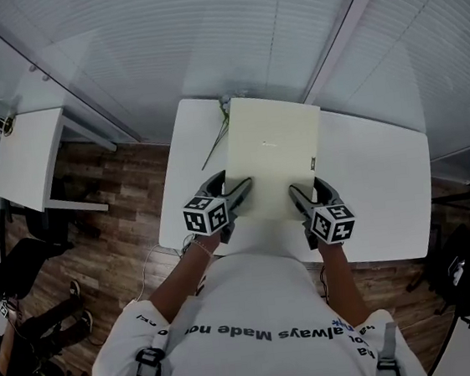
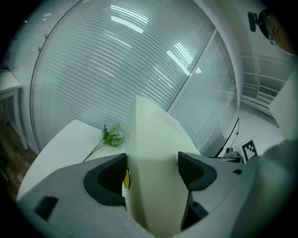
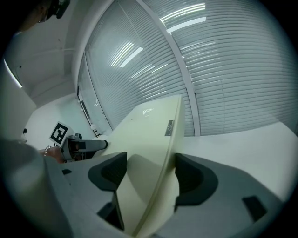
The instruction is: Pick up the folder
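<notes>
We hold the folder point(image 1: 271, 149) tilted over the white table point(image 1: 377, 175). The left gripper point(image 1: 237, 193) and right gripper point(image 1: 303, 194) both clamp its near edge. It seems light, stiff and rather smooth.

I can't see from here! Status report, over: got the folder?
Left gripper shut on folder, near left corner. Right gripper shut on near right corner. Flower sprig on table beside left edge, not blocking.
</notes>
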`<state>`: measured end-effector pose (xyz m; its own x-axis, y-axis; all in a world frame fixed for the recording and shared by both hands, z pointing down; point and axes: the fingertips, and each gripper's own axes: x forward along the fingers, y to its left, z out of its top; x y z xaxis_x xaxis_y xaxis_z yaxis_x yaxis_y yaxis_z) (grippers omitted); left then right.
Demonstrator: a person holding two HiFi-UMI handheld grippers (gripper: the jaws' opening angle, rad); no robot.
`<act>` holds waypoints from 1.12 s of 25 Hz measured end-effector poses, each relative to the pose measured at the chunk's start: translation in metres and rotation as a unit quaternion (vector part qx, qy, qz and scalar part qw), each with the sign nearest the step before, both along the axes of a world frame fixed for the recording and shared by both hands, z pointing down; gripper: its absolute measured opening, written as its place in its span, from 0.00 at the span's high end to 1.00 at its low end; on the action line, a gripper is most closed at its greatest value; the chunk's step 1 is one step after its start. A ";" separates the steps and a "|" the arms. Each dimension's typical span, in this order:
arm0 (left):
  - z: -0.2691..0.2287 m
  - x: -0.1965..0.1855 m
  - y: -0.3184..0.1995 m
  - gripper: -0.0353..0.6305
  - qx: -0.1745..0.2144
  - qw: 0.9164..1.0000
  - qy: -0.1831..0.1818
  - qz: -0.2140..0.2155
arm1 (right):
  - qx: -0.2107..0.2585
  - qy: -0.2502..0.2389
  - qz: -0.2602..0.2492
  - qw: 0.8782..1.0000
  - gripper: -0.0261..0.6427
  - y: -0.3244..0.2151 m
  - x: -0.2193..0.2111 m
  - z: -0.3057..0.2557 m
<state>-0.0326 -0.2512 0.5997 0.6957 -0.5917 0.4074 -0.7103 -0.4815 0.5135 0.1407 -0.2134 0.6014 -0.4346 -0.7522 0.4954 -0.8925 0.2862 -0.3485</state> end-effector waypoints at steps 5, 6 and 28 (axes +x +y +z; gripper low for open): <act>-0.026 0.000 -0.004 0.46 0.027 1.000 0.003 0.001 | 0.027 0.009 -0.002 1.000 0.50 -0.004 -0.001 -0.027; -0.031 0.000 -0.005 0.46 0.032 0.999 0.005 -0.001 | 0.033 0.009 -0.001 0.999 0.50 -0.005 -0.001 -0.032; -0.134 -0.004 -0.006 0.46 0.135 0.990 0.031 -0.022 | 0.133 0.031 -0.001 0.991 0.50 -0.006 -0.004 -0.134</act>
